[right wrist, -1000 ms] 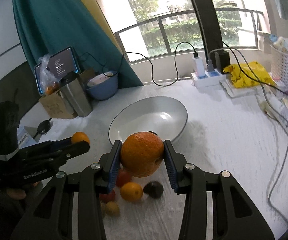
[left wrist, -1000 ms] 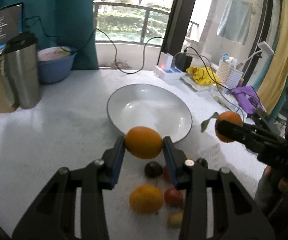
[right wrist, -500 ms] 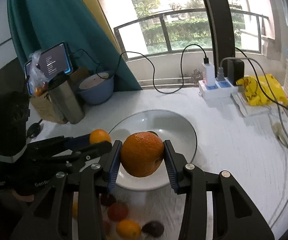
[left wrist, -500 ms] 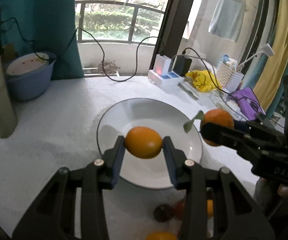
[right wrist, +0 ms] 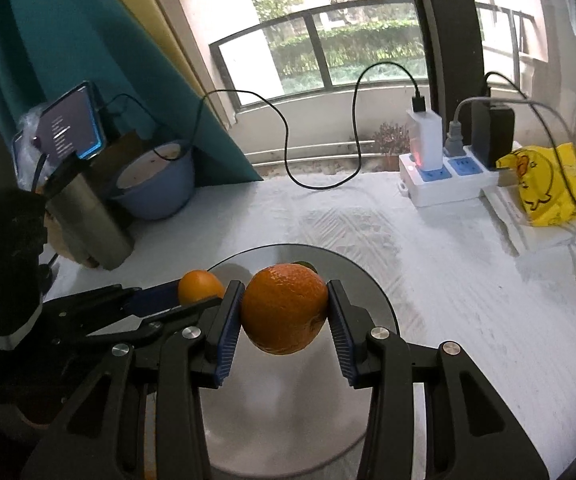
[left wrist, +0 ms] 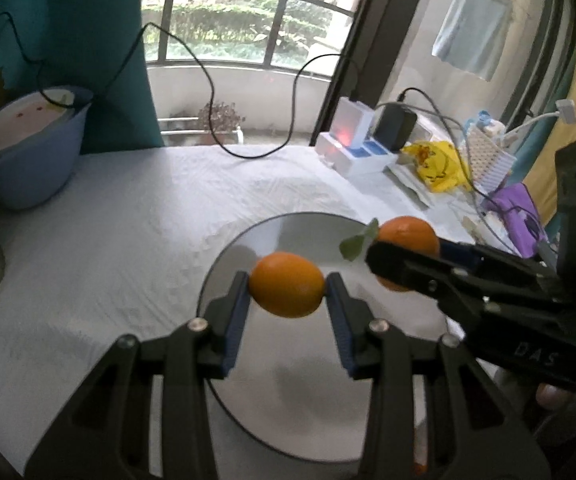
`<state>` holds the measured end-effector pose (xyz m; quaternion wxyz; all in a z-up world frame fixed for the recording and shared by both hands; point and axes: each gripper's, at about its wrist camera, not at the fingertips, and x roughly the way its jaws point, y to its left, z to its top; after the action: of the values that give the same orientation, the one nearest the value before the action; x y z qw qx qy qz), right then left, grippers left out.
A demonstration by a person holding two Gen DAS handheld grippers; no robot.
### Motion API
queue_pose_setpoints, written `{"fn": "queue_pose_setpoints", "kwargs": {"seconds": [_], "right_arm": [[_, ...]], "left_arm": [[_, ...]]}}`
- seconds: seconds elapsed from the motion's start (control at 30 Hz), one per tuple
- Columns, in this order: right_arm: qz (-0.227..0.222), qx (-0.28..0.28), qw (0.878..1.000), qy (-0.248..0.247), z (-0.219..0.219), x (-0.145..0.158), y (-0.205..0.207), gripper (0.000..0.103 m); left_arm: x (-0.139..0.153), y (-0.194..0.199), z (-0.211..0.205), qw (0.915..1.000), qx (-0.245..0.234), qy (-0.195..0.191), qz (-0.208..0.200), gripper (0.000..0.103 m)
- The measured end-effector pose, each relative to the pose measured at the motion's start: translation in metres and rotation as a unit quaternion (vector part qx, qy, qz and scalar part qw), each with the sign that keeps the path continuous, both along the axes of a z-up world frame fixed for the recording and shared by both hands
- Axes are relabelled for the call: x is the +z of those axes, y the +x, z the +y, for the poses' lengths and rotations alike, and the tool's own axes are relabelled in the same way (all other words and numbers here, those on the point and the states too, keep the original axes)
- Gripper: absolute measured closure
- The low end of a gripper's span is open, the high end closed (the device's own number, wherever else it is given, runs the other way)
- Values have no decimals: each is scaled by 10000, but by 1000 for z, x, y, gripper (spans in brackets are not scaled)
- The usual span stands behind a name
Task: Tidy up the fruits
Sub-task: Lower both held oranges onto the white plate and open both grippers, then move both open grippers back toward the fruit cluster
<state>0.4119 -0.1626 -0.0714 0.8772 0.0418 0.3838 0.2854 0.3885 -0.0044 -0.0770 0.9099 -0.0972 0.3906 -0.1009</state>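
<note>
- Both grippers have travelled forward from the loose fruit near the table edge, and now hang over the white plate point(left wrist: 247, 236).
- Left gripper point(left wrist: 286, 285) is clamped on a small smooth orange point(left wrist: 286, 284), its blue pads pressing both sides, above the plate's near half.
- Right gripper point(right wrist: 284, 309) grips a larger, rough-skinned orange with a leaf point(right wrist: 283, 308), just beside the left one, also over the plate.
- Plate sits on a white tablecloth point(right wrist: 428, 280), bare of fruit where it can be seen.
- Farther out: a blue bowl point(right wrist: 155, 192), a steel mug point(right wrist: 87, 220), a power strip point(right wrist: 444, 180) and a yellow bag point(right wrist: 548, 184) along the window side.
</note>
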Motion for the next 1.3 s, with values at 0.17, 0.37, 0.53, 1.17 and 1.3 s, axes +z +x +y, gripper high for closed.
{"fn": "queue_pose_setpoints", "kwargs": {"seconds": [0.17, 0.37, 0.53, 1.17, 1.3], "right_arm": [[295, 92, 9995, 16, 7, -13, 20, 59], [550, 171, 9983, 83, 12, -25, 30, 59], [640, 149, 9978, 66, 13, -30, 33, 59], [111, 77, 9999, 8, 0, 10, -7, 49], [25, 35, 10000, 19, -9, 20, -28, 49]], "left_arm": [[-4, 10, 10, 9999, 74, -84, 106, 63], [-10, 16, 15, 9993, 109, -231, 273, 62], [-9, 14, 17, 9990, 119, -318, 292, 59], [29, -43, 15, 9992, 362, -136, -72, 58], [33, -64, 12, 9991, 395, -98, -131, 58]]}}
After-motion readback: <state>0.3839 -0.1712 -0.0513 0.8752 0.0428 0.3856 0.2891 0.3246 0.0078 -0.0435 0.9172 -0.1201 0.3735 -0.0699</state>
